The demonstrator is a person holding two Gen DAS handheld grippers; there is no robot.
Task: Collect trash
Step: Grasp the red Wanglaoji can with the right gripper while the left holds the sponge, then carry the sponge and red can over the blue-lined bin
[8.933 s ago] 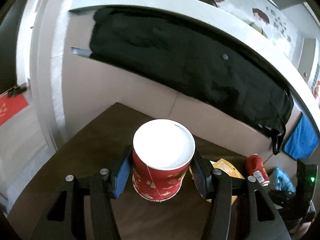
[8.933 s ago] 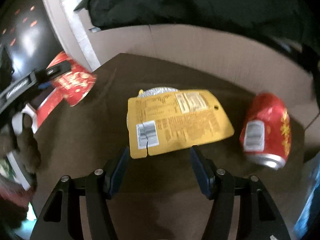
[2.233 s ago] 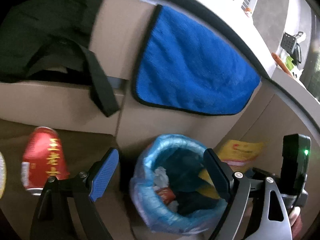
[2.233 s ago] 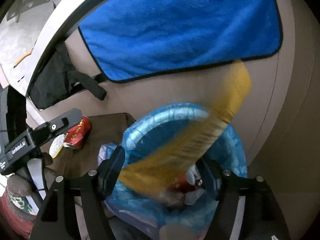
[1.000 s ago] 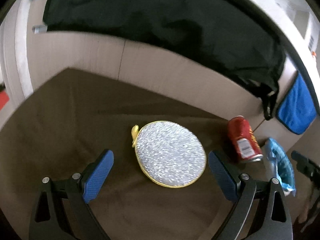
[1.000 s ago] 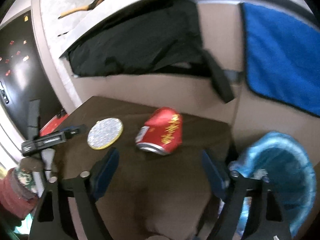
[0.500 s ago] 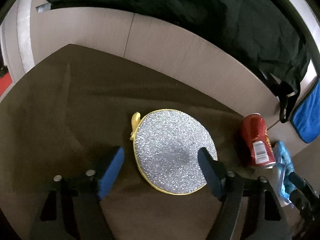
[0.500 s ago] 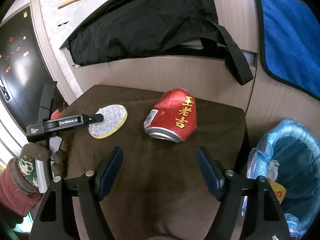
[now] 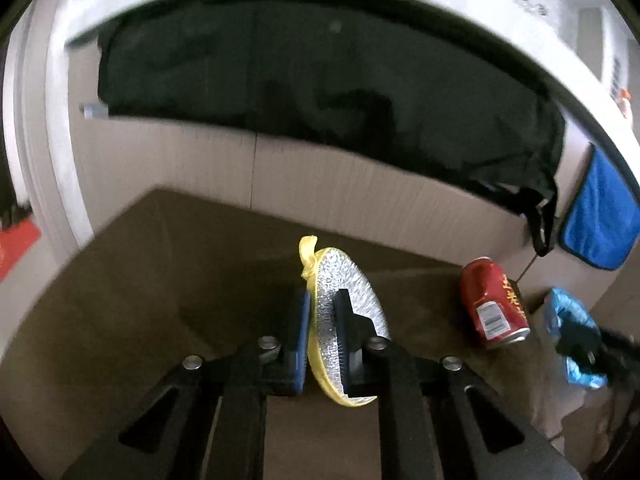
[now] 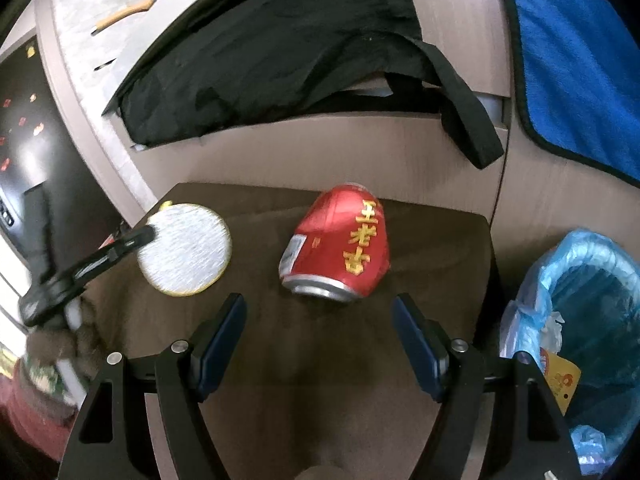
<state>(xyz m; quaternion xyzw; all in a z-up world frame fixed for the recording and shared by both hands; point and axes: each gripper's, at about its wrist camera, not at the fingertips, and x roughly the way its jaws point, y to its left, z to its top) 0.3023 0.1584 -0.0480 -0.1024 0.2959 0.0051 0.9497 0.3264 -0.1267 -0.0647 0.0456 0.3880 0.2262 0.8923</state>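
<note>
Silver disc (image 9: 362, 304), yellow-rimmed, on edge, clamped in left claw (image 9: 322, 340) | red can (image 10: 340, 248) on its side beyond right claw (image 10: 320, 336), jaws apart

- Silver disc (image 9: 362, 304), round with yellow trim and a yellow tab on top, stands on edge above the brown desk (image 9: 160, 280).
- Red can (image 10: 340, 248), dented, lies on its side mid-desk, gold lettering up.
- Blue-lined bin (image 10: 580, 320) sits beside the desk, scraps inside.

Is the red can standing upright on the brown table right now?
No, the red can lies on its side on the brown table, its silver end facing the camera.
</note>
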